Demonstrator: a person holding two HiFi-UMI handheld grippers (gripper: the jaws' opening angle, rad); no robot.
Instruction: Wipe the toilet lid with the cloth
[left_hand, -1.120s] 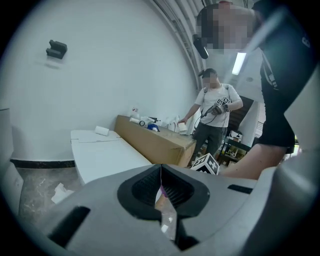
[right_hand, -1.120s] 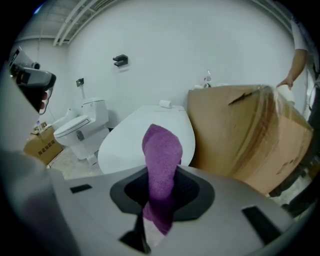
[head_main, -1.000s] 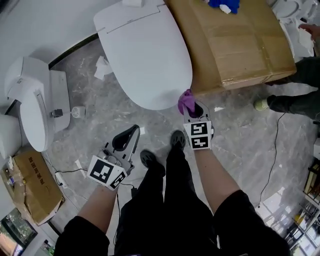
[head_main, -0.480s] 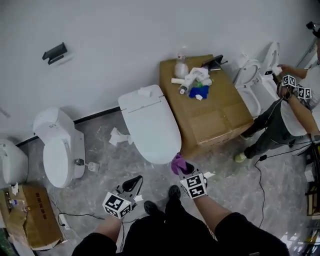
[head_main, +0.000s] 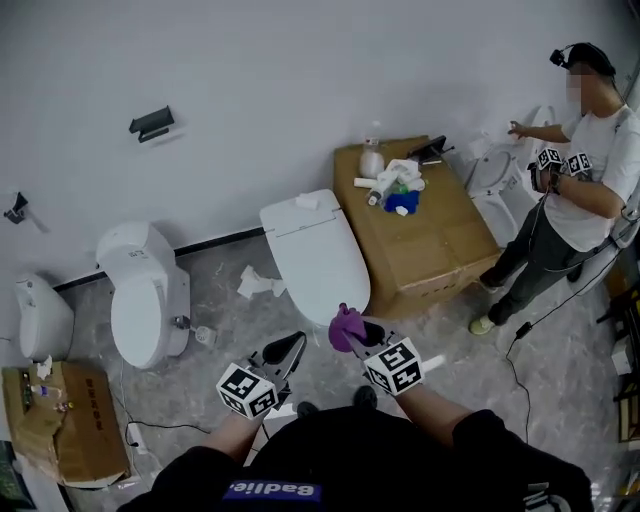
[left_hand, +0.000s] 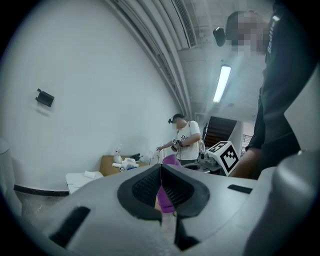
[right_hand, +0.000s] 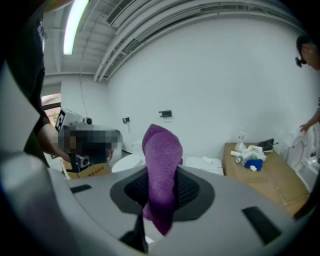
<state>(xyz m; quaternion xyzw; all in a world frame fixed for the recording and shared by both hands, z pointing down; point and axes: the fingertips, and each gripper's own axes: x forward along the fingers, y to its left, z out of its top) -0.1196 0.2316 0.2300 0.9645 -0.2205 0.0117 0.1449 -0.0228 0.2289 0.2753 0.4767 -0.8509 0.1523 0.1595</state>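
The white toilet with its lid (head_main: 315, 258) down stands against the wall, beside a cardboard box. My right gripper (head_main: 362, 334) is shut on a purple cloth (head_main: 345, 326), held in the air in front of the lid's front edge; in the right gripper view the cloth (right_hand: 162, 172) sticks up between the pads. My left gripper (head_main: 288, 349) hangs shut to the left of it with nothing held; its pads (left_hand: 161, 187) meet in the left gripper view, and the cloth (left_hand: 169, 197) shows behind them.
A cardboard box (head_main: 425, 240) with bottles and rags stands right of the toilet. A person (head_main: 565, 180) works at another toilet (head_main: 500, 175) at far right. More toilets (head_main: 145, 290) and a small box (head_main: 62, 425) stand at left. Crumpled paper (head_main: 258, 283) lies on the floor.
Both grippers have risen away from the toilet lid's front edge, and the head view has lifted to take in the wall and the whole room. The cloth stays in the right gripper.
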